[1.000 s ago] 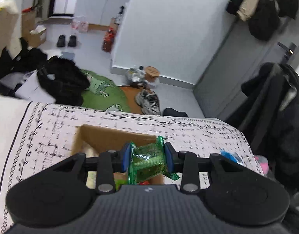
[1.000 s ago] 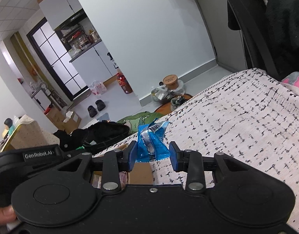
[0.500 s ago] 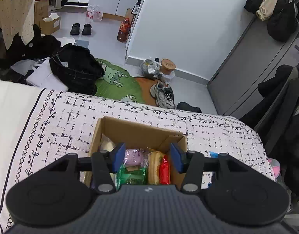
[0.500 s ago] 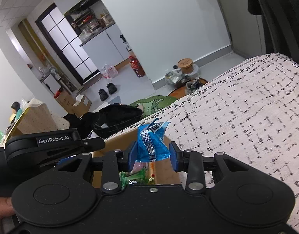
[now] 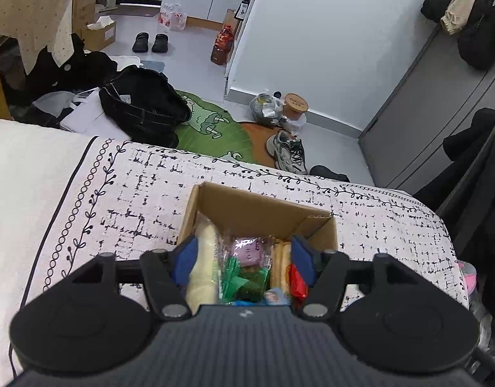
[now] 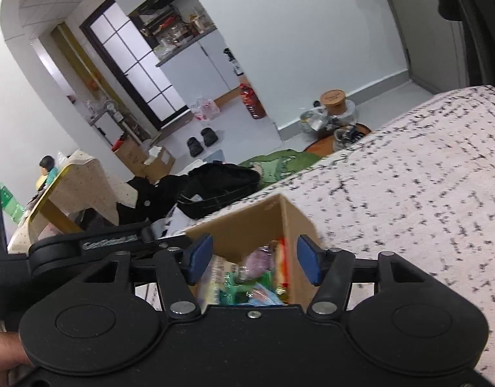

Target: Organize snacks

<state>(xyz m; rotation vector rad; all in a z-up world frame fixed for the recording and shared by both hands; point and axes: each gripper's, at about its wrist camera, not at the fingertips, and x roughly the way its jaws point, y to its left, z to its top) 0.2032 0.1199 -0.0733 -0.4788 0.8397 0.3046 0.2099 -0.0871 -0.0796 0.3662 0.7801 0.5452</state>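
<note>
An open cardboard box [image 5: 254, 206] sits on the patterned bedspread [image 5: 141, 200]. It holds several snacks: a green packet [image 5: 244, 282], a purple packet [image 5: 247, 250], a pale long packet [image 5: 202, 267] and a red one [image 5: 296, 282]. My left gripper [image 5: 244, 258] is open and empty just above the box. My right gripper [image 6: 254, 258] is open and empty over the same box [image 6: 296, 222]; a blue packet [image 6: 263, 296] lies among the snacks below it. The left gripper's body [image 6: 86, 248] shows at the left of the right wrist view.
The bed's far edge [image 5: 279, 174] drops to a floor with a green rug [image 5: 208, 129], shoes [image 5: 289, 151], a black bag [image 5: 141, 106] and a jar [image 5: 296, 106]. A dark chair with clothes [image 5: 473, 174] stands at the right.
The left gripper let the green packet fall into the box and opened. The right gripper then moved over the box and released the blue packet into it.
</note>
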